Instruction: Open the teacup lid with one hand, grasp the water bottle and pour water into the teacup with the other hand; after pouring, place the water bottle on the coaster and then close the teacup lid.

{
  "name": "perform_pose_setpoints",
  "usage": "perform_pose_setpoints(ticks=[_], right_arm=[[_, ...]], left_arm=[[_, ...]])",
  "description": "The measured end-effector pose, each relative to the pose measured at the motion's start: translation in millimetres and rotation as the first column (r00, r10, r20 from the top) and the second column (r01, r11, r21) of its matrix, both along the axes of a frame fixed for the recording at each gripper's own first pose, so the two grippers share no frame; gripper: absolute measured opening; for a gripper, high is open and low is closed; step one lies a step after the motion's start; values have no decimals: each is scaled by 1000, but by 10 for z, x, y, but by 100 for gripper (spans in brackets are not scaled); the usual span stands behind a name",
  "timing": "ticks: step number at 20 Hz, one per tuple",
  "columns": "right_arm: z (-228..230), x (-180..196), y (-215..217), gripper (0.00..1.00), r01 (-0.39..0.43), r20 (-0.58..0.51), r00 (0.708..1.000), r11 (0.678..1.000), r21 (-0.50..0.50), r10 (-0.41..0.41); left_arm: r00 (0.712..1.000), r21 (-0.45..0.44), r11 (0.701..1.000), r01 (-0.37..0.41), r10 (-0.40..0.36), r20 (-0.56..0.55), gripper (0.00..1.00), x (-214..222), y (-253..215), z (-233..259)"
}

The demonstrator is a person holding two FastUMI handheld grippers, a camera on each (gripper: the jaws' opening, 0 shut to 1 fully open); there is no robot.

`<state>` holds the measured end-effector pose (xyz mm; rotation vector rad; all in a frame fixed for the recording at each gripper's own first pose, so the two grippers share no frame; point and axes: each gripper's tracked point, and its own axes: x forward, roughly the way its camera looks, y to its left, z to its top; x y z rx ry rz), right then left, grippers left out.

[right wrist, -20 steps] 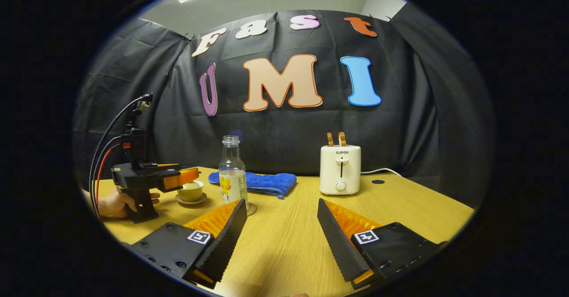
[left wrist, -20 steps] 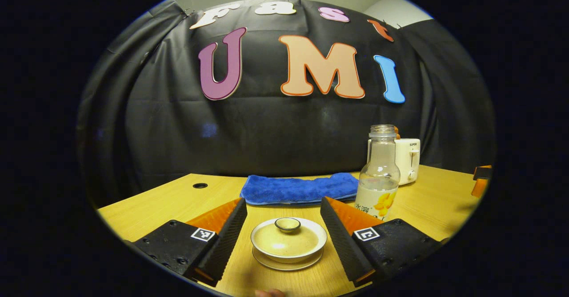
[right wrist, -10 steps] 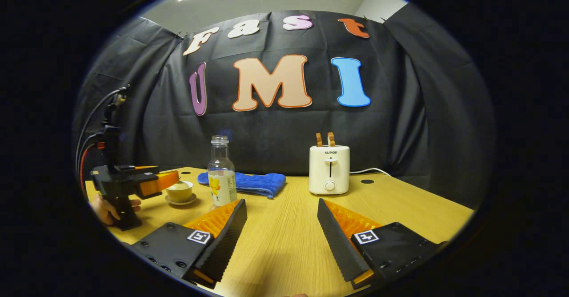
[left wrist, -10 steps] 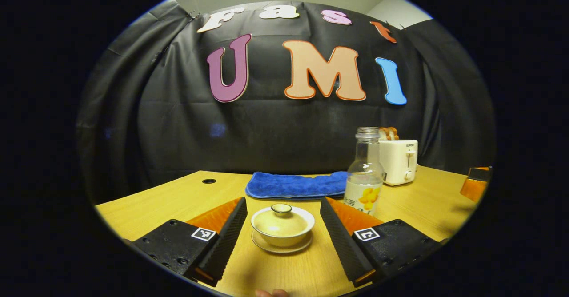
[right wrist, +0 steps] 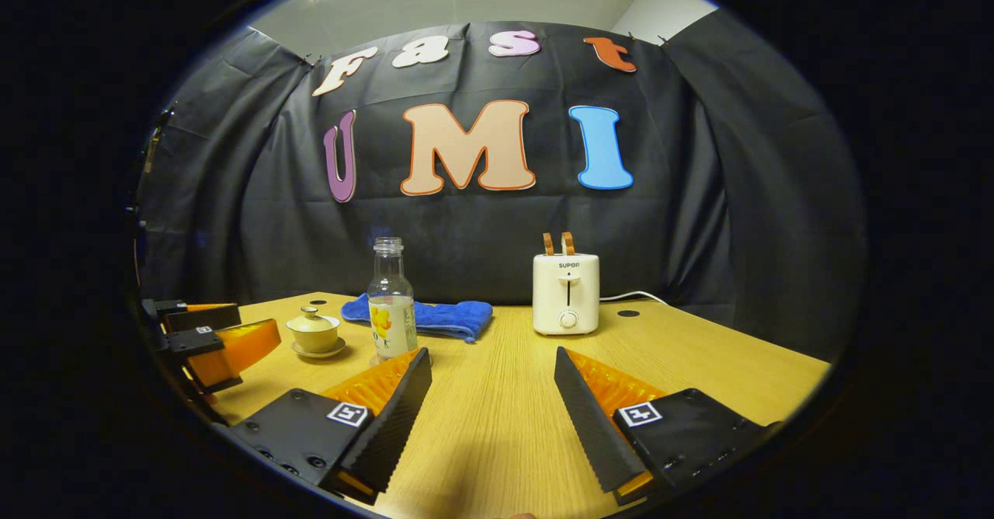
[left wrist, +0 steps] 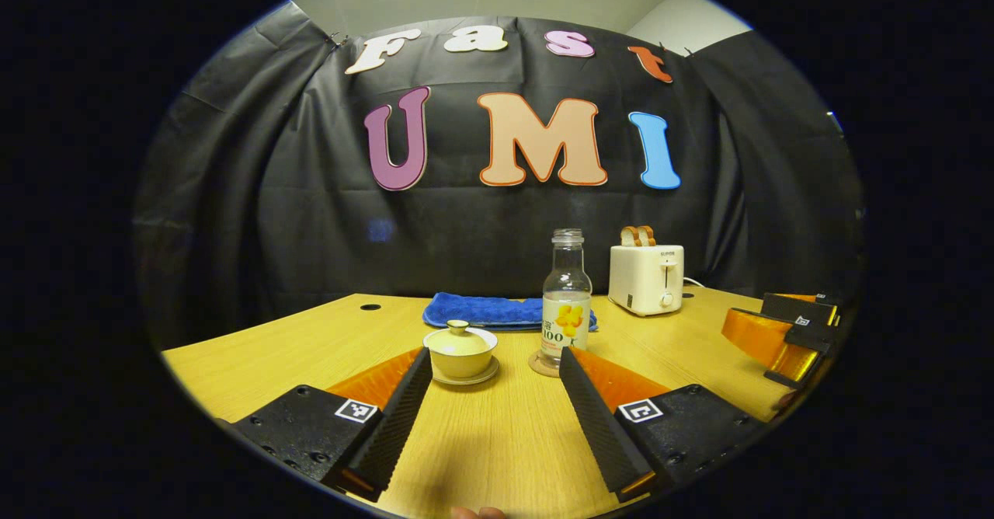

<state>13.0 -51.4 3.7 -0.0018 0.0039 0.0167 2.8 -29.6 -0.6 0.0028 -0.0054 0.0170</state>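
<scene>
From my left gripper, jaws spread wide and holding nothing, I see left to right: the pale lidded ceramic teacup on its saucer, lid on, just ahead of my left finger; the clear glass water bottle upright on a round brown coaster, just right of the cup; the blue folded towel behind both; the cream toaster with toast in it; and the other gripper at the far right edge. The coaster is visible here; from the right gripper view my own finger hides the bottle's base.

My right gripper is also wide open, empty, low over the wooden table. There the left gripper sits at far left, cup and bottle well ahead and to my left, the bottle just past my left finger.
</scene>
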Motion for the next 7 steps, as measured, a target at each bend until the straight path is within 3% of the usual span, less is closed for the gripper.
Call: perform_pose_setpoints(ticks=[7], right_arm=[[3, -176, 109, 96, 0, 4, 1000, 1000, 0, 0]], left_arm=[[1000, -2, 1000, -23, 23, -4, 96, -71, 3, -14]])
